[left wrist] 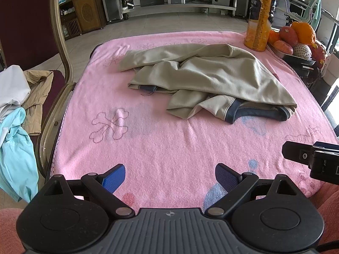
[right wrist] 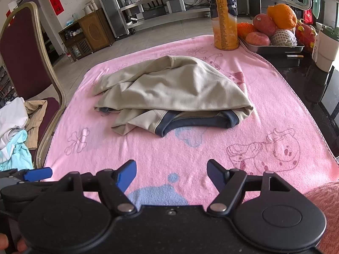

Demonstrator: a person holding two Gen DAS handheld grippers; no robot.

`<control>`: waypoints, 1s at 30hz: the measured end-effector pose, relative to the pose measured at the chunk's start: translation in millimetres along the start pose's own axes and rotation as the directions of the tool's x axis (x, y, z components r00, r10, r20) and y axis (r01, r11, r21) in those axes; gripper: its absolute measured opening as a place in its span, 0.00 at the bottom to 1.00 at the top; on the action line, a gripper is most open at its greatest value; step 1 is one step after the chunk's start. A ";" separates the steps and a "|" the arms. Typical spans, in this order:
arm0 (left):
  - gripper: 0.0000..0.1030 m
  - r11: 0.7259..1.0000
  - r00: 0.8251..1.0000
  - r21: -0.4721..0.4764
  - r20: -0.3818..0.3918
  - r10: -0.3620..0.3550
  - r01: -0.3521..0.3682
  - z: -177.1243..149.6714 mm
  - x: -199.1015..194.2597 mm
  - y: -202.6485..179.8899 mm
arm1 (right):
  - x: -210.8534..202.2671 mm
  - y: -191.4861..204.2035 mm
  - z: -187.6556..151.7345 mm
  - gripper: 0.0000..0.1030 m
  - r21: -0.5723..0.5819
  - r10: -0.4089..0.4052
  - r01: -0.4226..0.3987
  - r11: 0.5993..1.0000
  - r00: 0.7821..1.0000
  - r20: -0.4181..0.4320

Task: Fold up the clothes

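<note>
A beige shirt (left wrist: 203, 78) (right wrist: 173, 86) with a dark blue collar (left wrist: 254, 112) (right wrist: 195, 122) lies crumpled in a heap on the pink towel (left wrist: 159, 139) (right wrist: 148, 148) that covers the table. My left gripper (left wrist: 170, 175) hovers open over the towel's near edge, well short of the shirt, nothing between its blue pads. My right gripper (right wrist: 171, 173) is also open and empty, at about the same distance from the collar. In the left wrist view the right gripper's black finger (left wrist: 300, 154) shows at the right edge; in the right wrist view the left gripper's blue pad (right wrist: 38, 173) shows at the left.
A tall orange juice bottle (left wrist: 261, 14) (right wrist: 224, 14) stands at the towel's far right corner beside a metal tray (right wrist: 273, 47) of fruit. A white cup (right wrist: 326, 48) stands right of it. A maroon chair (left wrist: 31, 31) (right wrist: 25, 59) on the left holds several loose garments (left wrist: 14, 110).
</note>
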State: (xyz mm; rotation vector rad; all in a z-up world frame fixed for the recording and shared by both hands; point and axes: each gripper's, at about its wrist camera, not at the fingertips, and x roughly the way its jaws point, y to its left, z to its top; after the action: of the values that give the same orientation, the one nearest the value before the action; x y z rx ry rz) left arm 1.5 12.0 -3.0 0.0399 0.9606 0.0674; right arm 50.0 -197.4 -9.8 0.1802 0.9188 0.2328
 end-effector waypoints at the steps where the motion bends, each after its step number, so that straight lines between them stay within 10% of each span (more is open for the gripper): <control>1: 0.91 1.000 1.000 -0.001 -0.001 0.000 0.000 0.2 0.2 0.4 | 0.2 -0.1 0.0 0.70 0.000 0.001 -0.001 1.000 1.000 -0.001; 18: 0.78 0.996 0.990 -0.092 0.137 0.030 -0.018 69.1 -8.0 53.5 | -28.1 -31.9 95.2 0.72 0.063 0.161 -0.176 0.982 0.968 0.192; 30: 0.72 0.995 0.994 0.062 0.083 0.067 -0.072 66.0 63.1 29.5 | 58.8 -112.1 104.3 0.72 0.193 0.012 -0.042 0.980 0.988 0.154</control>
State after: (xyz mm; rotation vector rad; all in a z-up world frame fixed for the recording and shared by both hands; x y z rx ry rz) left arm 90.4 45.9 -14.8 0.1355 0.8802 0.0980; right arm 181.7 -294.5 -20.9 0.3877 0.7871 0.1512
